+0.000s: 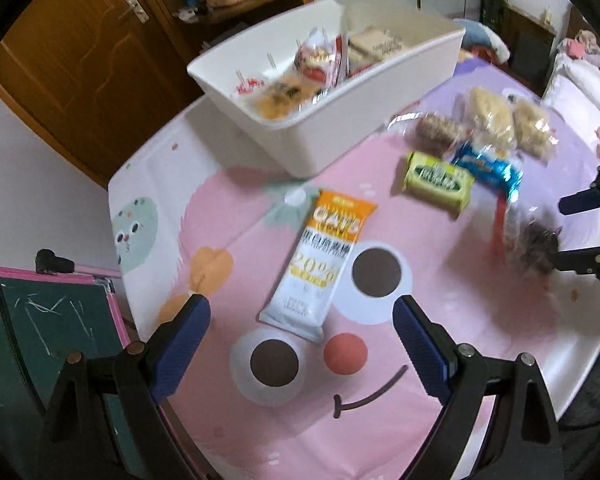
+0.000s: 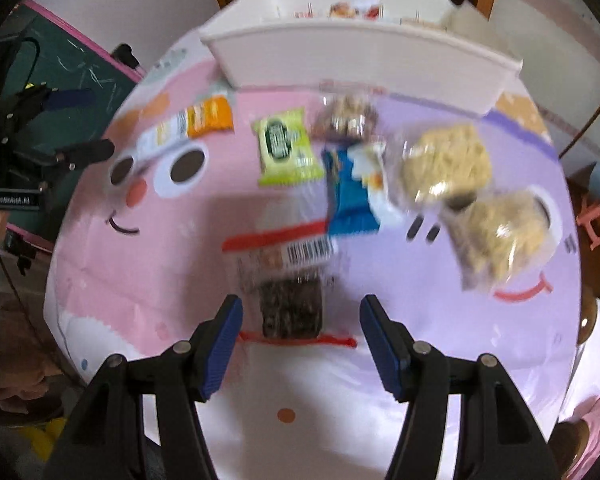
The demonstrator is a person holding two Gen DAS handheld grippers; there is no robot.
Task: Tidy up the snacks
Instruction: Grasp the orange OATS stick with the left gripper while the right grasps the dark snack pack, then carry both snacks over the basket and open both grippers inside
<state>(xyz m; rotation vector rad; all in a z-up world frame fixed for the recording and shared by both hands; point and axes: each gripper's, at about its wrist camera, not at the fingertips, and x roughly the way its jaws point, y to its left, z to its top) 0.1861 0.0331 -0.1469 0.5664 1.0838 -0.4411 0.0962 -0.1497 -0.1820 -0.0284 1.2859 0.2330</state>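
Clear-wrapped, the dark snack bar [image 2: 290, 312] is seen lying on the tabletop [image 2: 340, 392] directly ahead of the right claw [image 2: 300, 344], its long axis apparently running away between the wide, empty jaws, though blur hinders certainty. The oat bar [image 1: 320, 264] is likewise framed by the left claw [image 1: 300, 344], spread wide and empty. The white bin [image 1: 340, 128] is set beyond.
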